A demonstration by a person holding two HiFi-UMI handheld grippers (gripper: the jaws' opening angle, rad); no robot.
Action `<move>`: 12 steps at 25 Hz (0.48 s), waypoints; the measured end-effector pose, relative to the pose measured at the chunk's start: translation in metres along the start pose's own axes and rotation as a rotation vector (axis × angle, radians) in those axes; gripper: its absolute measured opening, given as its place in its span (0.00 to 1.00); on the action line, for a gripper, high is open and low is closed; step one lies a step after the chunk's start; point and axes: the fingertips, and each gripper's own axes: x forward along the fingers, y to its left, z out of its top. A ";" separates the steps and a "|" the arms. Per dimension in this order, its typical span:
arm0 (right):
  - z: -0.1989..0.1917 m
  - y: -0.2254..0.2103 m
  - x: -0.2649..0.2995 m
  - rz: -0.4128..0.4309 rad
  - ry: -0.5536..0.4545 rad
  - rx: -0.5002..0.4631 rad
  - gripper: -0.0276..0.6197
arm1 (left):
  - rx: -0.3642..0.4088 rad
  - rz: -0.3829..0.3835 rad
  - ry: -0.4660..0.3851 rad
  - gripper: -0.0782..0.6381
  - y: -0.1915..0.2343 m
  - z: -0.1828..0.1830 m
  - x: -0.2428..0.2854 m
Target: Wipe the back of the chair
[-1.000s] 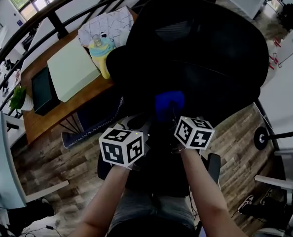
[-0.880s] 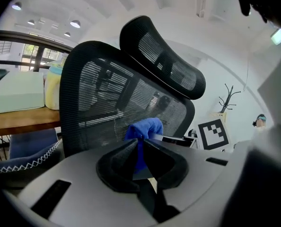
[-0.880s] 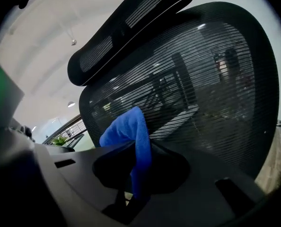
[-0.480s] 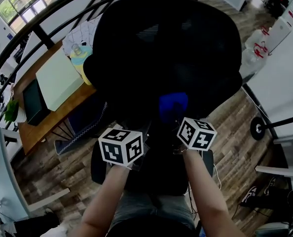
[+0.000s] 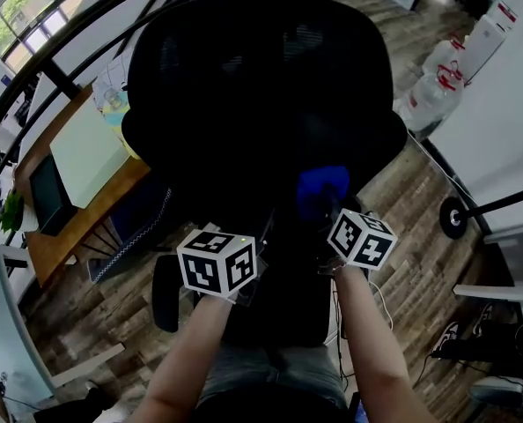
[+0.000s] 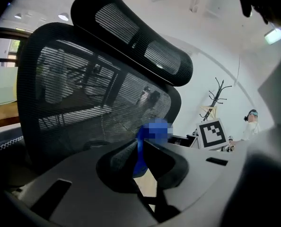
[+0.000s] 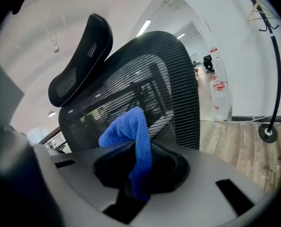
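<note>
over the last 1 s the cloth (image 5: 323, 192) and the right cube (image 5: 361, 239) are sliding rightward in the head view, while the left cube (image 5: 217, 263) is staying where it was. the chair is also drifting left in that view, so part of the shift is probably the head turning. i am reading this as a wiping stroke under way, running across the lower part of the back (image 7: 166, 74) toward its right edge, with most of the mesh not yet covered.

the right gripper (image 7: 139, 174) is clamping the cloth, and a bunched fold is sticking up past its jaws against the mesh. whether the cloth is actually pressing on the mesh is not clear.

the left gripper (image 6: 139, 161) is holding nothing. its jaws are standing narrowly apart, and the blue strip in the slit is the same cloth seen beyond them.

both forearms are reaching forward side by side, the right one angling a little outward. both grippers are pointing up at the back, the left hanging just beside the right.
</note>
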 end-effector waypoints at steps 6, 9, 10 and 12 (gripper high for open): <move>0.004 -0.030 -0.013 -0.045 -0.013 0.032 0.17 | 0.008 -0.024 0.016 0.17 -0.017 -0.005 0.015; 0.005 -0.042 -0.018 -0.061 -0.010 0.031 0.17 | 0.008 -0.029 0.022 0.17 -0.023 -0.007 0.021; 0.006 -0.046 -0.019 -0.068 -0.010 0.032 0.17 | 0.006 -0.031 0.023 0.17 -0.024 -0.007 0.023; 0.007 -0.054 -0.021 -0.079 -0.010 0.033 0.17 | 0.002 -0.033 0.026 0.17 -0.027 -0.010 0.025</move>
